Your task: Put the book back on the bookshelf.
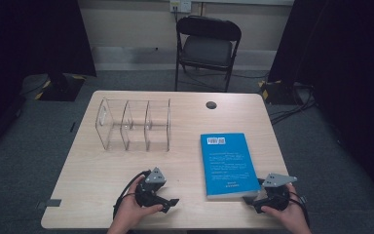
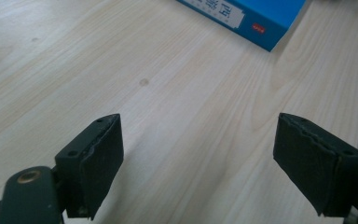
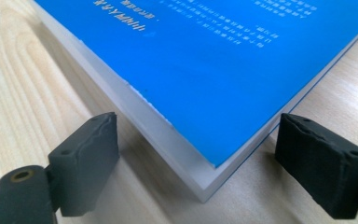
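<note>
Your right gripper sits at the near right of the table, right at the near right corner of the book. Its jaws are spread wide. In the right gripper view that corner of the book pokes in between the jaws, but neither pad presses on it; there is a clear gap on each side. Your right hand wraps the gripper body from the near side, with the grey plate on top.

The book lies flat on the right half of the table, blue cover up, with a white barcode label at its far left corner. Its long side runs near to far. Its pale page block shows along the edge facing your right gripper, and the book rests on the wood.

Your left gripper is at the near middle of the table, left of the book and apart from it, with its jaws pointing right toward the book. Those jaws are spread too, and nothing is between them. In the left gripper view only bare wood lies between the pads, and a corner of the book shows farther off at the top. Your left hand holds the body, and the cable loops at its left.

A clear rack with three slots stands on the far left half of the table, well apart from the book and both grippers. A chair stands beyond the far edge.
</note>
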Motion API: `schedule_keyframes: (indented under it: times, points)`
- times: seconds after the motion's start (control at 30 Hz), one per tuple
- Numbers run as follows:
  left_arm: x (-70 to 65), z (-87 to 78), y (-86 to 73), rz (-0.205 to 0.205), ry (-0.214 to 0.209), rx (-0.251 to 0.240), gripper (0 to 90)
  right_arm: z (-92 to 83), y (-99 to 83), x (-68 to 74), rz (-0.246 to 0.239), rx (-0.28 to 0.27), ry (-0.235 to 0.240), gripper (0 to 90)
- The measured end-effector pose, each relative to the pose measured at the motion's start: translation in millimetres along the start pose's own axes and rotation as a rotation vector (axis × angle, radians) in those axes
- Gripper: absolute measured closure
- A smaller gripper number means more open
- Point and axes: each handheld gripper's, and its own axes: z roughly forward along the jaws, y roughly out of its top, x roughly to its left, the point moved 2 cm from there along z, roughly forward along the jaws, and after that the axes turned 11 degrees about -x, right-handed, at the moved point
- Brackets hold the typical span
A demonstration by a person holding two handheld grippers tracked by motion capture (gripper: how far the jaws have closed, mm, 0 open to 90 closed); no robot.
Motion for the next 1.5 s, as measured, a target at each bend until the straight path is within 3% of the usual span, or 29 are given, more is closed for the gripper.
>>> schedule_keyframes:
  times: [0.3,0.67,1.13,1.27,1.5]
  points:
    - [-5.6,5.5,3.6,-0.002,-0.028,0.012,16.0,2.2,1.3,0.1,0.012,-0.001,-0.020,12.9]
    - [-13.5,12.7,8.3,0.029,-0.046,0.018,16.3,0.8,3.0,3.2,0.017,0.013,-0.039,15.1]
    - [-15.4,16.5,6.4,0.032,-0.059,0.037,16.3,-0.9,6.4,6.3,0.014,0.027,-0.054,18.0]
    - [-15.4,16.7,6.0,0.029,-0.059,0.035,16.3,-2.4,7.6,5.4,0.041,0.016,-0.043,18.3]
    - [-16.0,15.0,5.8,0.028,-0.058,0.037,16.3,-0.7,7.4,5.8,0.039,0.036,-0.049,17.5]
